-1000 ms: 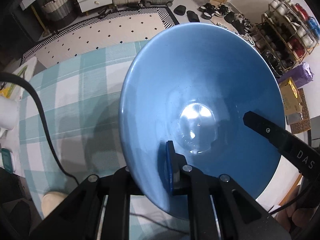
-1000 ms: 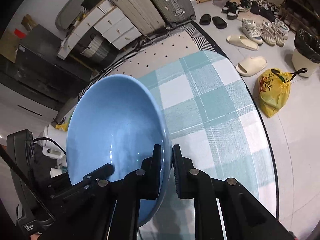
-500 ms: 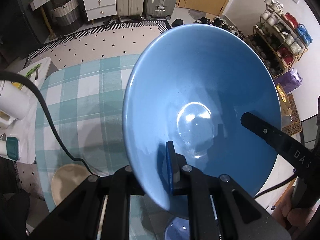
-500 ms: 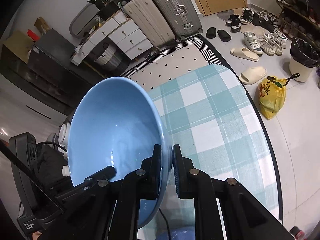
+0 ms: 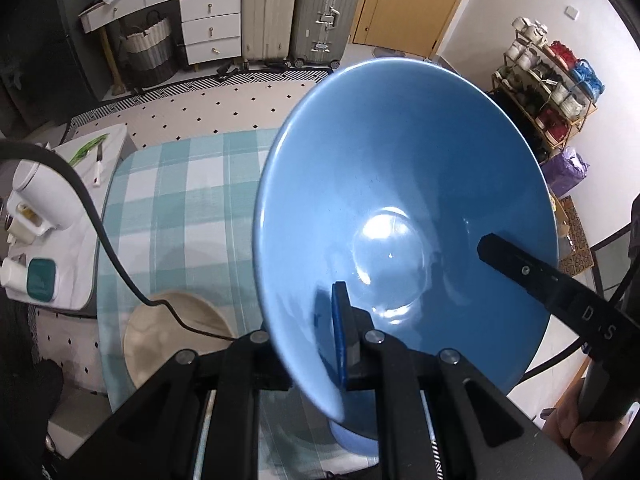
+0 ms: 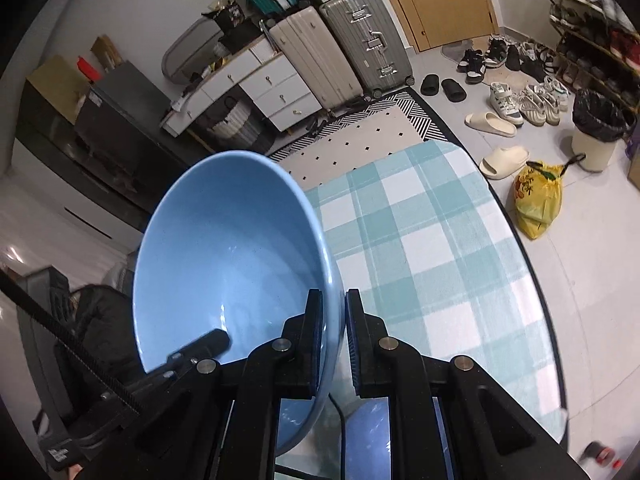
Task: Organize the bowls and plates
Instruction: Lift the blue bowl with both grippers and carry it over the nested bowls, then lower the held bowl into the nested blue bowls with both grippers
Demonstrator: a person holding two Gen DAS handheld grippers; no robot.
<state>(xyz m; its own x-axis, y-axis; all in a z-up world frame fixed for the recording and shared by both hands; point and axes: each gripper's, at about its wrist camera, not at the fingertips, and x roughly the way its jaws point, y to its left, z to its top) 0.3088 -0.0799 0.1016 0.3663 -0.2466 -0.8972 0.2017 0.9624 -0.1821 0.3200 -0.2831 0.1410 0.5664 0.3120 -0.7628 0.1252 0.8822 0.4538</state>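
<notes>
One large blue bowl (image 5: 404,216) hangs in the air above the round table (image 6: 440,248) with its teal-and-white checked cloth, tilted so its hollow faces both cameras, and both grippers clamp it at once. In the left wrist view the left gripper (image 5: 316,344) bites the rim at about 6 o'clock of the bowl: one blue-padded finger (image 5: 342,336) lies inside against the glazed wall, the other is hidden behind the outer side, so the jaws stand narrow with only the bowl's wall between them. The second black finger reaching into the bowl from 3 o'clock in that view belongs to the right gripper (image 6: 334,332), which in its own view pinches the rim at the bowl's 4 o'clock edge, one pad on each face of the wall, jaws likewise nearly closed on it. Counting dishes: one blue bowl held, one cream-coloured bowl (image 5: 160,332) resting on the cloth at 8 o'clock of the left view with a black cable (image 5: 100,232) crossing it, and one further blue dish (image 5: 356,436) partly visible beneath the held bowl at 6 o'clock, too hidden to name as plate or bowl. Two suitcases (image 6: 344,48) stand at 12 o'clock by the wall.
</notes>
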